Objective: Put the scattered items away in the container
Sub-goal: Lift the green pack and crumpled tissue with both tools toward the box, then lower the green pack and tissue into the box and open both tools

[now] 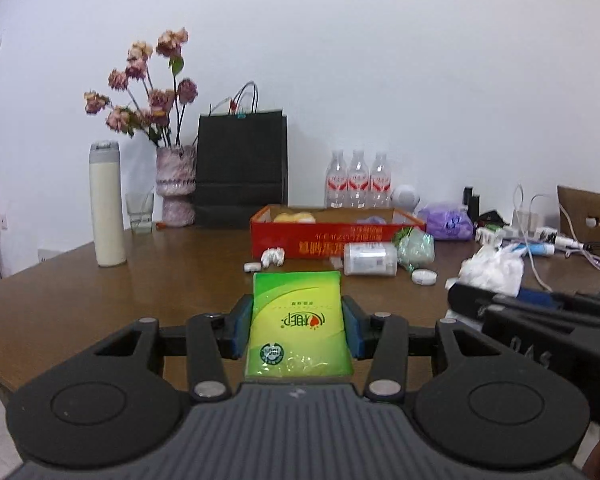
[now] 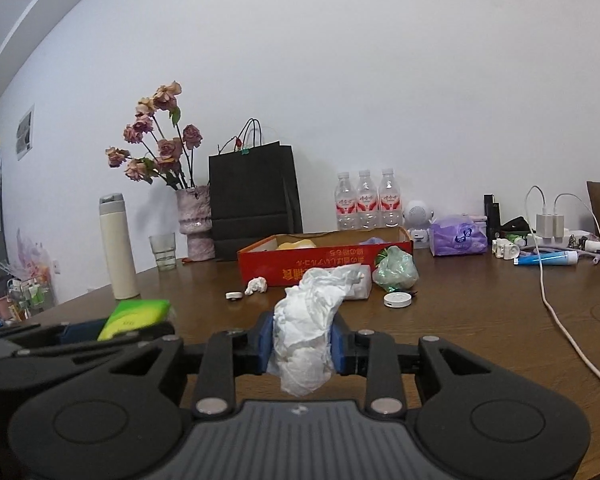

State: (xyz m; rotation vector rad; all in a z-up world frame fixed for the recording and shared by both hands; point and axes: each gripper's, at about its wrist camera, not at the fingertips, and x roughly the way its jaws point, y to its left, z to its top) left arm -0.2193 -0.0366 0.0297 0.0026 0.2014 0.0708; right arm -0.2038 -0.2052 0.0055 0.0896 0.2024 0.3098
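The left gripper point(image 1: 298, 330) is squeezing a green tissue pack point(image 1: 298, 320) between its blue pads. The pack's long side is pointing straight ahead, the same way the claw is pointing. The right gripper point(image 2: 302, 344) is pinching a crumpled white tissue point(image 2: 306, 332), which is hanging out above and below the pads. The two claws are sitting side by side above the near edge of the brown table point(image 1: 100, 300).

The red box point(image 1: 332, 236) is waiting straight ahead of both claws, a little way off, with its long side running left to right across the path. Its open top is facing up. Both hands look about equally near to it. I think each claw needs to go forward and over the near wall before letting go.

Small things are lying in front of the box: a lying white bottle point(image 1: 370, 259), a round white tin point(image 1: 424, 277), a small white wad point(image 1: 273, 257), a green plastic bag point(image 1: 416, 246).

Farther back a cream flask point(image 1: 107, 204), a vase of pink flowers point(image 1: 176, 184), a black paper bag point(image 1: 242, 164) and three water bottles point(image 1: 358, 180) are standing by the white wall. Cables are lying on the right.
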